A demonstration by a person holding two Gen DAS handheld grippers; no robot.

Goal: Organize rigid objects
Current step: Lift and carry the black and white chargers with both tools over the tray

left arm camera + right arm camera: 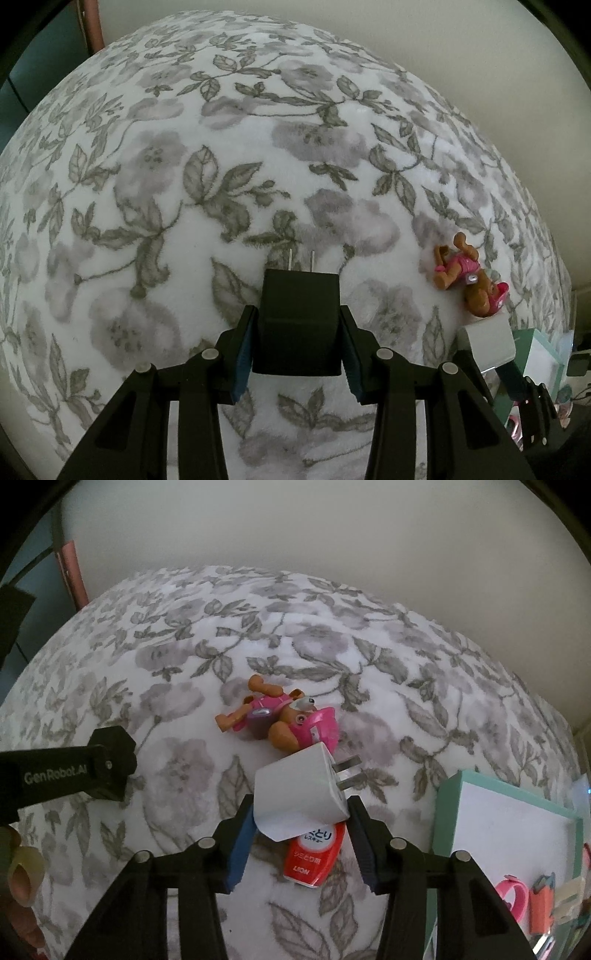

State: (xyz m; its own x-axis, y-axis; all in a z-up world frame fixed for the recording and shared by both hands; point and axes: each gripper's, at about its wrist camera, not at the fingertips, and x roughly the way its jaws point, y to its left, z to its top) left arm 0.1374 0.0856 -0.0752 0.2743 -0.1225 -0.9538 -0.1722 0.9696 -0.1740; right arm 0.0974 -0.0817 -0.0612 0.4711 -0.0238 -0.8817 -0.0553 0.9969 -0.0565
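My left gripper [298, 343] is shut on a black plug adapter [297, 321], prongs pointing away, held above the floral blanket [184, 147]. My right gripper [301, 834] is shut on a white plug adapter [295, 794], tilted with its prongs to the right. A brown and pink toy dog [280, 716] lies on the blanket just beyond the white adapter; it also shows in the left wrist view [469, 277]. A red bottle with Japanese text [314, 856] lies under the white adapter. The left gripper's body [74, 771] shows at the left of the right wrist view.
A mint green box with a white inside [513, 830] stands at the right and holds a pink band [515, 893] and an orange item [541, 908]. A pale wall [332, 535] runs behind the bed. The right gripper with the white adapter [487, 343] shows at the right of the left wrist view.
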